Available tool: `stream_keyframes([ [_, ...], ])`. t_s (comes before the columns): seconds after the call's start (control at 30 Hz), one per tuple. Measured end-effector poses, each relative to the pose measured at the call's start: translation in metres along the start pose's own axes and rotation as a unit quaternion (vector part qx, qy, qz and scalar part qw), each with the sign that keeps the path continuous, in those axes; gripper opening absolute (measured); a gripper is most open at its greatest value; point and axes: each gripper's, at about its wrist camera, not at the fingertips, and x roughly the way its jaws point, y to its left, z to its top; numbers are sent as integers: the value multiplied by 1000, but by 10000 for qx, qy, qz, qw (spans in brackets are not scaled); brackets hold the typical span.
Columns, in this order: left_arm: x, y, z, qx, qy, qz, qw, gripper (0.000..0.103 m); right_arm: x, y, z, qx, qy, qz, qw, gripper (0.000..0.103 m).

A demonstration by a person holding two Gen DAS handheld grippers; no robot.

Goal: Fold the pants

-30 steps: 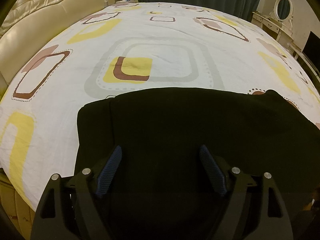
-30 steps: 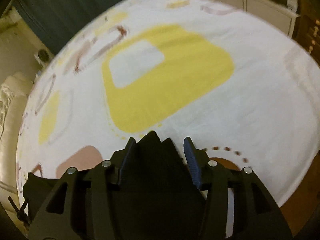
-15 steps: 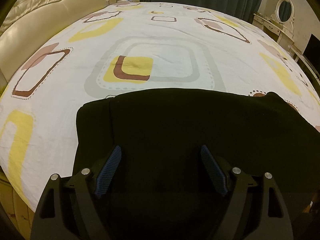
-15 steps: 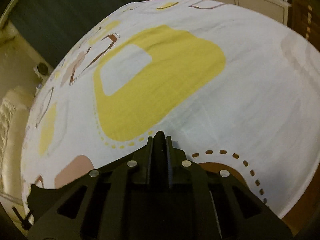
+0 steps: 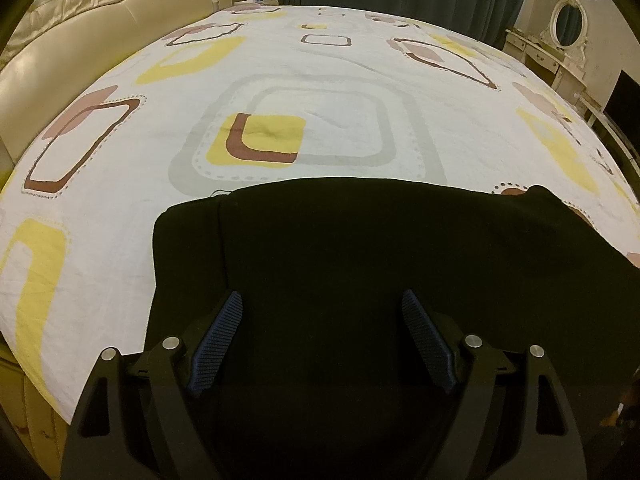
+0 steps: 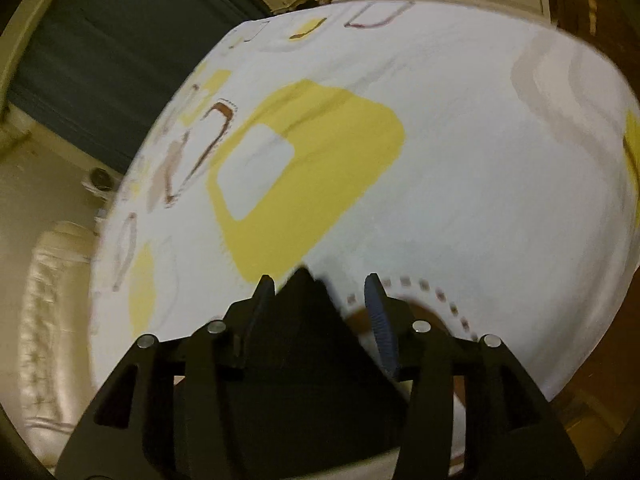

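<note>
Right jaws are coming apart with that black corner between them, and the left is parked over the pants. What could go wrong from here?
1. The right gripper is opening with the black pants corner between its fingers; the point stands up and may flop back, undoing the fold.
2. The right wrist view is blurred, so where the corner lands is hard to judge.
3. The left gripper is open above the cloth, pinning nothing; the layers on the bedsheet could shift.
</note>
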Motion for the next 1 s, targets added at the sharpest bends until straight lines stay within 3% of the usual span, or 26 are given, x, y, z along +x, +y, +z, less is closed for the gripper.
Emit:
stream_keyframes([
  [0.23,-4,-9,-1,104,-14,-25,9999,81,-16,-61,-34,676,108,401,9968,51],
  [0.5,-6,-15,-3,143,-11,-58,9999,81,-8,-90,-61,1407,185,1629,9764,58],
  [0.87,-8,-13,-4,99,16,-64,9999,81,1,-84,-68,1346,287,1771,9745,56],
  [1.0,-9,-13,-5,86,32,-60,9999,81,12,-64,-70,986,436,1435,9838,36],
])
